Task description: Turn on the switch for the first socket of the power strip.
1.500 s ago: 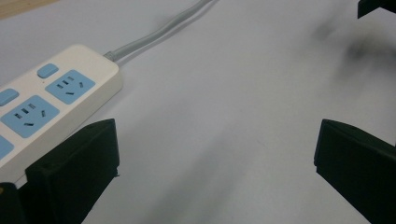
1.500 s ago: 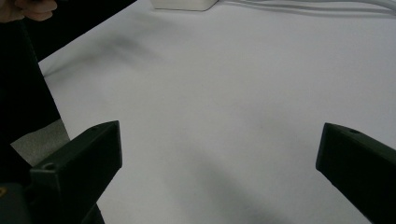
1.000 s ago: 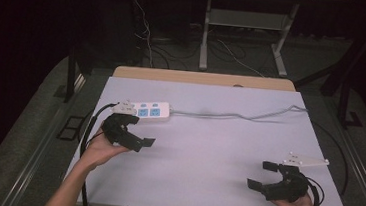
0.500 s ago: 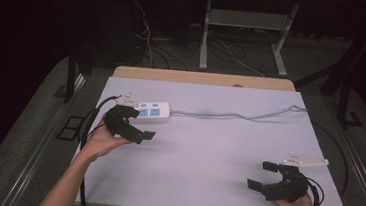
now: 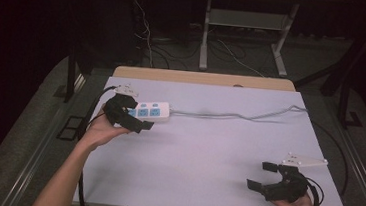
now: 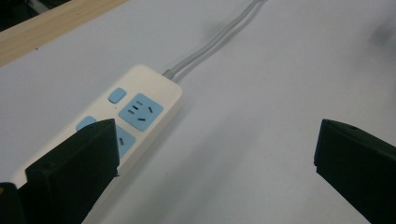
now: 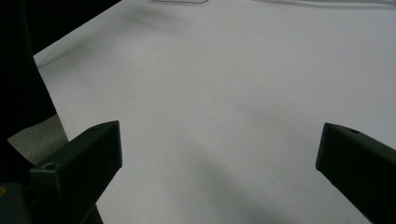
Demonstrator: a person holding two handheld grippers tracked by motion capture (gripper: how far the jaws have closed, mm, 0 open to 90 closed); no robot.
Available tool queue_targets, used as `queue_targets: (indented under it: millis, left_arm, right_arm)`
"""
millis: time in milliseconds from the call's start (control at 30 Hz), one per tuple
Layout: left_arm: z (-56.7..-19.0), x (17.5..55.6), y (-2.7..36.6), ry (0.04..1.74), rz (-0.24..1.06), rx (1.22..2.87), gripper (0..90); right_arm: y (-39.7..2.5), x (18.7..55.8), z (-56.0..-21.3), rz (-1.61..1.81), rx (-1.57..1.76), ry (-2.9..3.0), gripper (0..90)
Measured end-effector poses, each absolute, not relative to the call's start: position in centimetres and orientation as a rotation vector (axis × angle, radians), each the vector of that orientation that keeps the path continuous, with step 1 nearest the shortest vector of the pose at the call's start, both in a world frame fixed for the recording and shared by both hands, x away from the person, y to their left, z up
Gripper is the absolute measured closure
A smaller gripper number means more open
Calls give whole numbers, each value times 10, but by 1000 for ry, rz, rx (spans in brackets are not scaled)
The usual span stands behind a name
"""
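While the left gripper (image 5: 137,119) hangs jaws spread over the cream power strip with blue sockets (image 6: 122,123), one jaw hides its near end. The right gripper (image 5: 265,177) gapes above the bare white tabletop (image 5: 207,150), well apart.

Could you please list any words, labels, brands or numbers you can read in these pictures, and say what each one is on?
None can be read.
The cream plastic power strip with blue sockets carries no visible print in the left gripper view; in the high view it is too small to tell.
The white table top and the black grippers bear no legible marks.
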State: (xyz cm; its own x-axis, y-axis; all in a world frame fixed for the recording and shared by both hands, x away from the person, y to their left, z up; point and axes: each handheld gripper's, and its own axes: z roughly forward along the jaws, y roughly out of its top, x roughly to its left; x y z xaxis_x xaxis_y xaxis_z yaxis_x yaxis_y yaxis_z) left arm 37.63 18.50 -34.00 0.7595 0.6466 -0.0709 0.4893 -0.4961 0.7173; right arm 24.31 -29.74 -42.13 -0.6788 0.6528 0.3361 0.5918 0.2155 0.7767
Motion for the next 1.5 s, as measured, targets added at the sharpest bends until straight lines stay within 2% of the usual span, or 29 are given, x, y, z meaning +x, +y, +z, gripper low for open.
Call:
queue_targets:
  millis: [1233,1500]
  left_arm:
    - [-330,449,157,858,254,2306,0]
    - [-338,462,167,923,259,2293,81]
  right_arm:
    - [-299,244,-422,1484,1245,2402,0]
    - [-298,244,-423,1476,1241,2413,0]
